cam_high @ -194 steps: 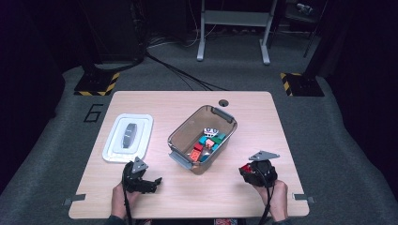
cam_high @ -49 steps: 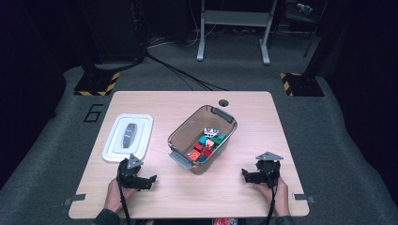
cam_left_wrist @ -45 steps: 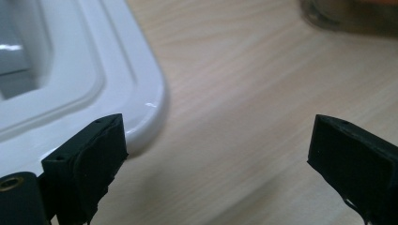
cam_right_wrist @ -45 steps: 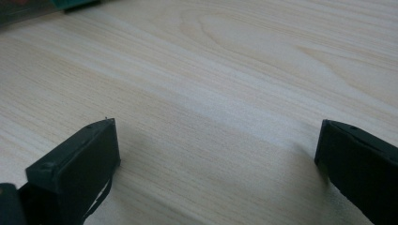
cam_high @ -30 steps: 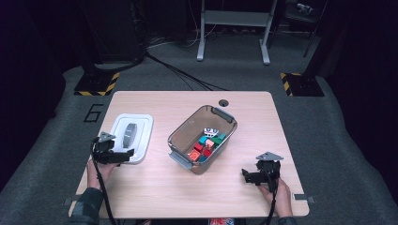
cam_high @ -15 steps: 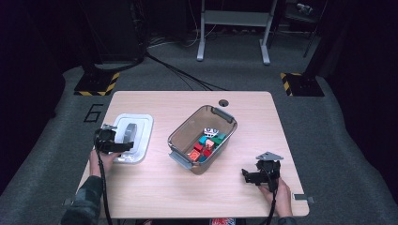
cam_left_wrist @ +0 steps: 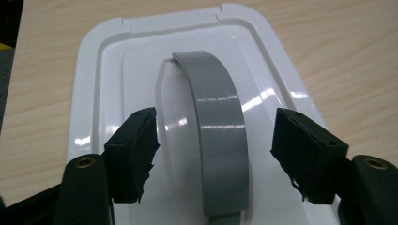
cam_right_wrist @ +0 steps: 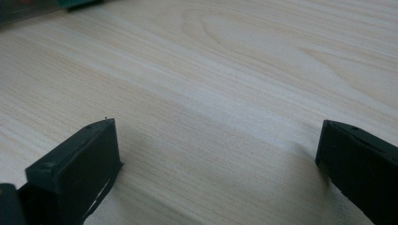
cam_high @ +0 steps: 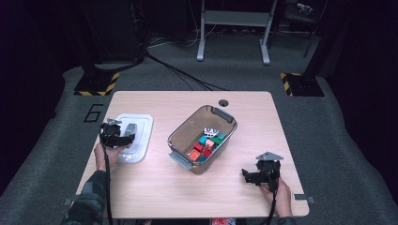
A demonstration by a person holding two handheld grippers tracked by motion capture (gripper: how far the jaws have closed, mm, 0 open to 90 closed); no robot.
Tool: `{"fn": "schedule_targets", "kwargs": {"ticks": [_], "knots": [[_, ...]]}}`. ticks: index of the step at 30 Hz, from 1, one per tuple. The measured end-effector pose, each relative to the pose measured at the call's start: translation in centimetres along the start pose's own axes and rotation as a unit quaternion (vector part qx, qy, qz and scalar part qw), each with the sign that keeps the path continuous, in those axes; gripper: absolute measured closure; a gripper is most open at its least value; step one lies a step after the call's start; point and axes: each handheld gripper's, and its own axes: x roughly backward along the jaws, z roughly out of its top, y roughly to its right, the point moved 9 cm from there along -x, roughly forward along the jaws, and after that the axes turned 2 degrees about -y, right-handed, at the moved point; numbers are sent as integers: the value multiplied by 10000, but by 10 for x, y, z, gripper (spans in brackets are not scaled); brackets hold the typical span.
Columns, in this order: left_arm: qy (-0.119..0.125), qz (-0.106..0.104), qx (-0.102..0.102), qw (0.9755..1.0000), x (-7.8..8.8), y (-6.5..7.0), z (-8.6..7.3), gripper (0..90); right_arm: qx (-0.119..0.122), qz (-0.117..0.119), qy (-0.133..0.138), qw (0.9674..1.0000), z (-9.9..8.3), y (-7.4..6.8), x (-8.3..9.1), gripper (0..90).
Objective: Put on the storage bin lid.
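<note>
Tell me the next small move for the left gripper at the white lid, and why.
Probably ease the left gripper down and close it on the grey handle of the white lid. Its jaws stand open on either side of the raised handle, not touching it, and the bin of blocks sits uncovered beside it.

Dim surround — glare on lid [cam_left_wrist: 112, 70]

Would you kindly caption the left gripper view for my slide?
Open left tool straddling the grey handle of a white lid.
</note>
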Motion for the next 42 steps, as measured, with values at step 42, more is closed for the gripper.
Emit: {"fn": "schedule_targets", "kwargs": {"ticks": [42], "knots": [[506,-468,-210,9974,61,14,38,674,38,18,6,10000,0,0,0,0]]}}
